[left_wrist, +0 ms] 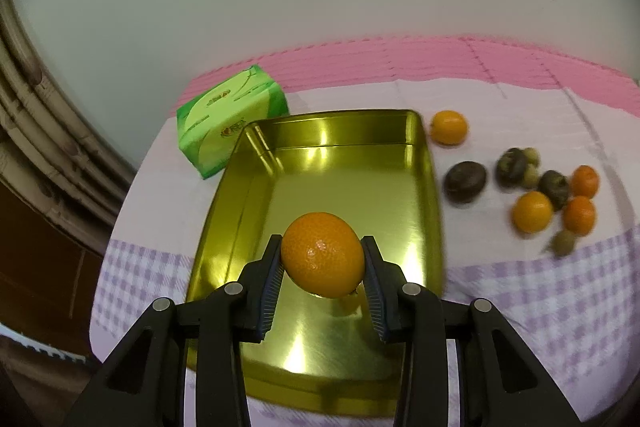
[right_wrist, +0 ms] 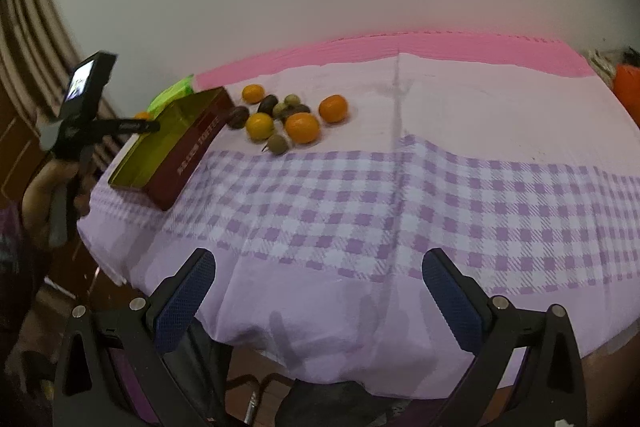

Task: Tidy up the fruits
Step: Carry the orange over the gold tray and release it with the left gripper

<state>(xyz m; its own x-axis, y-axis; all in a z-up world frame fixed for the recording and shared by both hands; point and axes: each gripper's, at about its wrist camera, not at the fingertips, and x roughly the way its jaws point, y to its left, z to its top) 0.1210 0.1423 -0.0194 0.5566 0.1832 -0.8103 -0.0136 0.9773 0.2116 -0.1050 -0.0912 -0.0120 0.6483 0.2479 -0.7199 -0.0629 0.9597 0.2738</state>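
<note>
My left gripper (left_wrist: 323, 251) is shut on an orange (left_wrist: 323, 254), which hangs above the near half of a gold metal tin (left_wrist: 428, 179). To the tin's right lie several loose fruits: oranges (left_wrist: 449, 127), dark brown fruits (left_wrist: 466, 181) and small greenish ones (left_wrist: 563, 242). In the right wrist view the same tin (right_wrist: 188, 157) shows its dark red side, with the fruit pile (right_wrist: 303, 127) just to its right. My left gripper (right_wrist: 150, 123) reaches over the tin from the left. My right gripper (right_wrist: 318, 277) stands open and empty over the near edge of the table.
A green tissue pack (left_wrist: 224, 121) leans behind the tin's far left corner. A lilac checked cloth (right_wrist: 400, 195) covers the table, with a pink mat (right_wrist: 440, 47) along the white wall. A hand (right_wrist: 40, 187) holds the left gripper's handle at the left edge.
</note>
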